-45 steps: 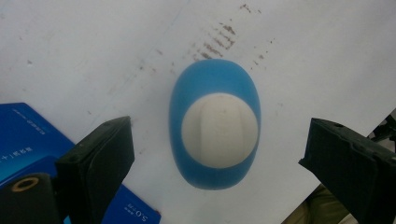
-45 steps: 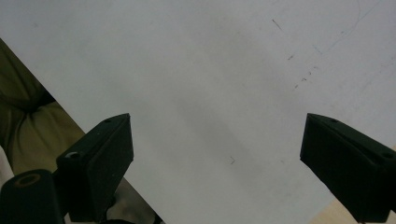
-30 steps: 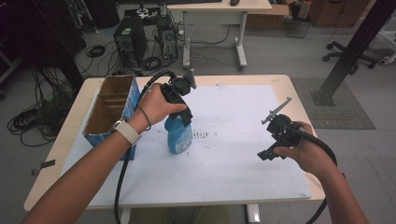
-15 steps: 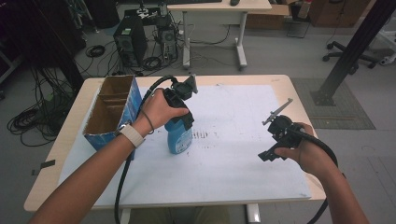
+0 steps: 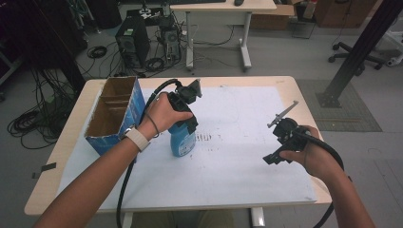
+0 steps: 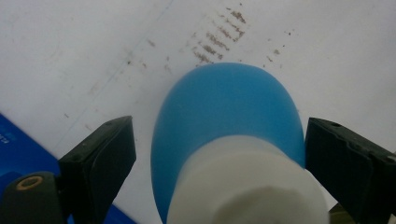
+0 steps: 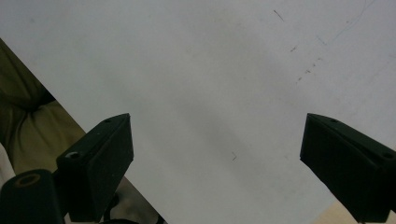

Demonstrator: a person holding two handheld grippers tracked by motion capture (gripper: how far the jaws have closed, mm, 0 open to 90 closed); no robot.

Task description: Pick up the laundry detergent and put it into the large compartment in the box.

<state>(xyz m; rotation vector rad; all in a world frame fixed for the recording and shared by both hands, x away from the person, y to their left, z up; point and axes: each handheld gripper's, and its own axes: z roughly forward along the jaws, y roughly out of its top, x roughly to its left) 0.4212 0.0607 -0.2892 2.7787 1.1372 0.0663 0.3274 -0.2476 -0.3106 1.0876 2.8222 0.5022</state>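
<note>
left hand-held gripper [image 5: 186,124] right over the blue bottle [image 5: 182,140], pointing down at it. in the left gripper view, black jaws wide apart, one on each side of the blue bottle's white cap [image 6: 247,186], a gap on the left side, very close on the right. not squeezing it. blue bottle upright on the white sheet [image 5: 228,166] that covers the bench [image 5: 57,156], a bit left of the middle, just right of the open cardboard box [image 5: 114,116] with blue sides. small brown marks [image 5: 204,137] on the sheet just right of the bottle.

right hand-held gripper [image 5: 272,159] off to the right side, well apart from the bottle, held up over the sheet. in the right gripper view, jaws wide apart with nothing between them, just bare white sheet below and the near edge of the bench at the lower left.

a watch [image 5: 137,138] on the left wrist. black cable [image 5: 126,190] hanging down from the left hand-held gripper, past the near edge of the bench.
</note>
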